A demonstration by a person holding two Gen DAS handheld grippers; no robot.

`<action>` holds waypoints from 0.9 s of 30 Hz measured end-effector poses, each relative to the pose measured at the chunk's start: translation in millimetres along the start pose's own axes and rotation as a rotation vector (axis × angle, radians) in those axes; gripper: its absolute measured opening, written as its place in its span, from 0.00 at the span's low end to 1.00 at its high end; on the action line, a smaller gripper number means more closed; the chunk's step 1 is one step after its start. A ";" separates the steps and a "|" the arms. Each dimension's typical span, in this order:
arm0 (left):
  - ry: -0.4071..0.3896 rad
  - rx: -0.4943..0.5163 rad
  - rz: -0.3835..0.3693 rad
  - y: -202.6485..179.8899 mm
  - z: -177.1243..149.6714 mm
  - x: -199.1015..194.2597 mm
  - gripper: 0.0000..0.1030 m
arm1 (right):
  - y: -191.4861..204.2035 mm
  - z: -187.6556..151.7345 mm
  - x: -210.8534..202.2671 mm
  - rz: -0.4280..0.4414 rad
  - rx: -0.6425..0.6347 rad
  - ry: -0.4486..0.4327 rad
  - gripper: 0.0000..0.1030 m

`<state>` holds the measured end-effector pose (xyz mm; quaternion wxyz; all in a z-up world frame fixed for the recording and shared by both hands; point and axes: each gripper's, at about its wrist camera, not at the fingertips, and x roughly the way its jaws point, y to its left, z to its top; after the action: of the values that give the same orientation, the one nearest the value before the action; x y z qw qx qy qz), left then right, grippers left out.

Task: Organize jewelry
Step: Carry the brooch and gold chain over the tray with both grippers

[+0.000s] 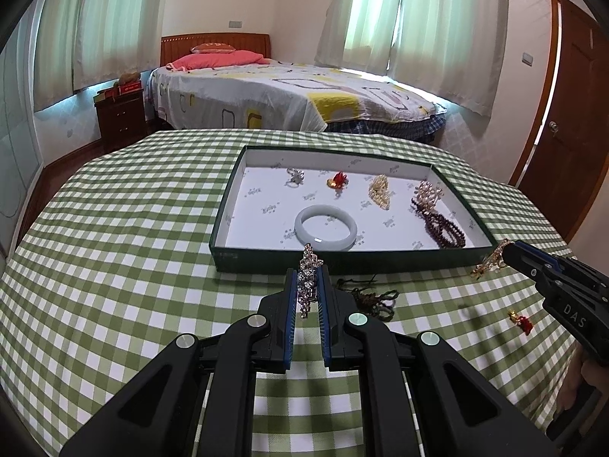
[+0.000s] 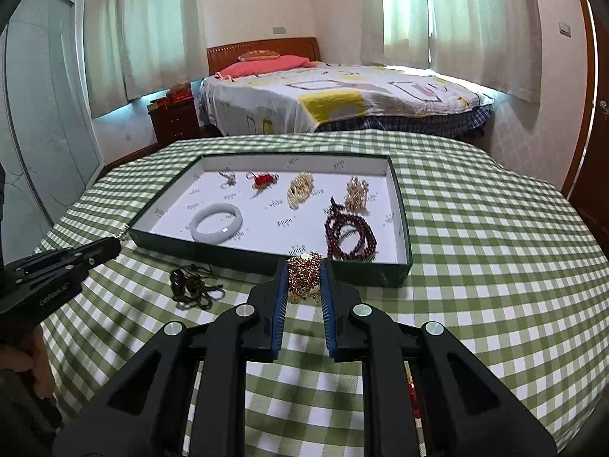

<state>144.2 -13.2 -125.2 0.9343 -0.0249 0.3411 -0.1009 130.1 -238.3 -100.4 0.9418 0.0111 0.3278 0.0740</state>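
A dark green tray [image 1: 266, 262] with a white floor sits on the checked table [image 1: 114, 266]. It holds a white bangle [image 1: 326, 227], a dark red bead bracelet [image 1: 445, 230], a pearl piece [image 1: 380, 191], a red charm [image 1: 338, 181] and others. My left gripper [image 1: 307, 278] is shut on a silver crystal bracelet [image 1: 309, 278] just before the tray's near wall. My right gripper [image 2: 303, 276] is shut on a gold chain bracelet [image 2: 303, 278] above the tray's [image 2: 266, 262] near edge, beside the dark red bead bracelet [image 2: 350, 238].
A dark cord necklace [image 1: 375, 299] lies on the cloth near the tray, also in the right wrist view [image 2: 192, 287]. A small red and gold charm [image 1: 520, 320] lies at the right. A bed [image 1: 289, 95] stands behind the table.
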 end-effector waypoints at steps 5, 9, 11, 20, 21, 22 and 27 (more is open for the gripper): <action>-0.030 0.008 -0.014 -5.4 11.3 -7.4 0.11 | 5.9 13.5 -11.1 0.020 -0.006 -0.041 0.16; -0.058 0.017 -0.022 -8.9 21.8 -11.2 0.11 | 10.3 26.1 -16.0 0.030 -0.015 -0.074 0.16; -0.071 0.023 -0.026 -10.4 28.0 -12.1 0.11 | 11.7 31.3 -16.6 0.034 -0.018 -0.086 0.16; -0.141 0.058 -0.033 -17.7 62.0 -2.8 0.11 | 20.7 64.2 -5.1 0.046 -0.043 -0.153 0.16; -0.146 0.061 -0.033 -18.0 64.9 -1.0 0.11 | 20.8 66.7 -3.0 0.045 -0.044 -0.158 0.16; -0.154 0.065 -0.031 -18.2 68.8 1.9 0.11 | 20.5 70.3 0.9 0.044 -0.044 -0.164 0.16; -0.169 0.081 -0.020 -17.2 82.5 23.5 0.11 | 15.1 84.2 24.4 0.035 -0.032 -0.172 0.16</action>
<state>211.8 -36.6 -74.9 0.9589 0.0012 0.2563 -0.1218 199.2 -217.5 -48.3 0.9650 0.0081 0.2445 0.0948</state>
